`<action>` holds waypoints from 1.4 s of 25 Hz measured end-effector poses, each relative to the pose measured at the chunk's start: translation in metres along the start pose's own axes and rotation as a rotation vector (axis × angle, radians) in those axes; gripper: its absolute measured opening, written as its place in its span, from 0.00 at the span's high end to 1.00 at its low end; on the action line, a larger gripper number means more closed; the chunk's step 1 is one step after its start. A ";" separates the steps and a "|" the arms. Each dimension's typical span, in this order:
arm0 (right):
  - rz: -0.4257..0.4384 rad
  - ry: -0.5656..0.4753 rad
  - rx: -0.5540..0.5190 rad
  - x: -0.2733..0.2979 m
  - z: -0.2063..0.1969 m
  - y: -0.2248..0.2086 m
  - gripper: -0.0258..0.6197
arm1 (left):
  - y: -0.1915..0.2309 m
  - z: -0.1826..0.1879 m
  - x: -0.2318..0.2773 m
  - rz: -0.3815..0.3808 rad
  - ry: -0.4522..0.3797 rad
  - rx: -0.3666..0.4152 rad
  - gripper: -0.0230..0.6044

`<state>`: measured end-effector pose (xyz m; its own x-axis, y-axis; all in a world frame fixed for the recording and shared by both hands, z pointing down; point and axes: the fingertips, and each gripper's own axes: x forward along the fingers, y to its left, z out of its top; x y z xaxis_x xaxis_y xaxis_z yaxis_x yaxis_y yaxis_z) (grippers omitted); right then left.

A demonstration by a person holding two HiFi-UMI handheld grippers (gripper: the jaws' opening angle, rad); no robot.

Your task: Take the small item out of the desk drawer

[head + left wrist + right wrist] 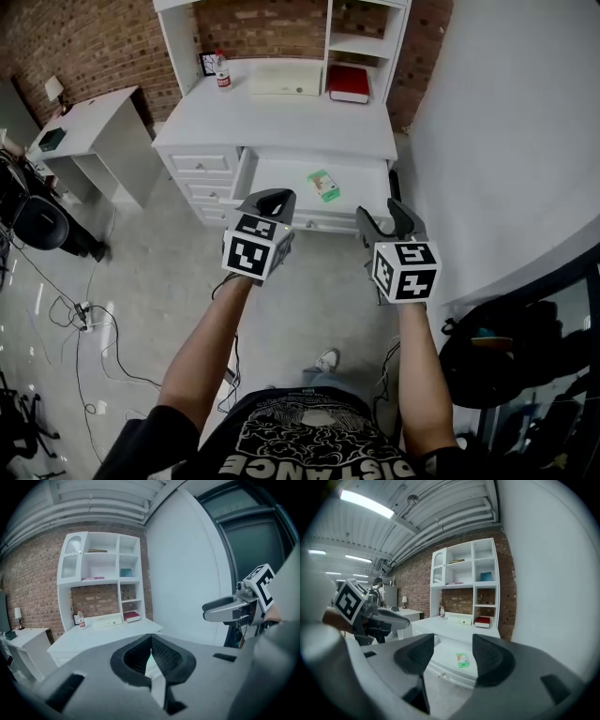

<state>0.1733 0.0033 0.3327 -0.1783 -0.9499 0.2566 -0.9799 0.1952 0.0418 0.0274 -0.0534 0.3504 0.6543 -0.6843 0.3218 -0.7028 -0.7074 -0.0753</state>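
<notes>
A small green box (323, 185) lies alone in the open drawer (277, 178) of the white desk (281, 117). Both grippers hover above the floor in front of the drawer, apart from it. My left gripper (273, 200) is shut, its tips meeting with nothing between them (151, 641). My right gripper (382, 216) stands open and empty; in the right gripper view the green box (462, 660) shows far off through the gap between its jaws (452, 653), with the drawer front (445, 674) below it.
On the desk top stand a bottle (223, 73), a flat white box (286, 80) and a red book (349, 82). A white wall (506, 141) runs along the right. A side table (84, 117), a chair (37, 220) and floor cables (84, 314) are at the left.
</notes>
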 end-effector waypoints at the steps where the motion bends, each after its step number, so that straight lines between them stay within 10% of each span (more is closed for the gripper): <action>1: 0.007 0.004 -0.002 0.005 0.000 -0.006 0.56 | 0.001 0.002 0.007 0.007 0.002 -0.002 0.95; 35: 0.244 0.116 -0.060 0.135 -0.030 -0.066 0.40 | 0.042 -0.004 0.111 0.176 0.026 -0.054 0.95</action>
<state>0.2166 -0.1302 0.3932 -0.3939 -0.8394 0.3744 -0.9014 0.4325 0.0213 0.0694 -0.1583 0.3871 0.5134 -0.7913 0.3321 -0.8199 -0.5665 -0.0822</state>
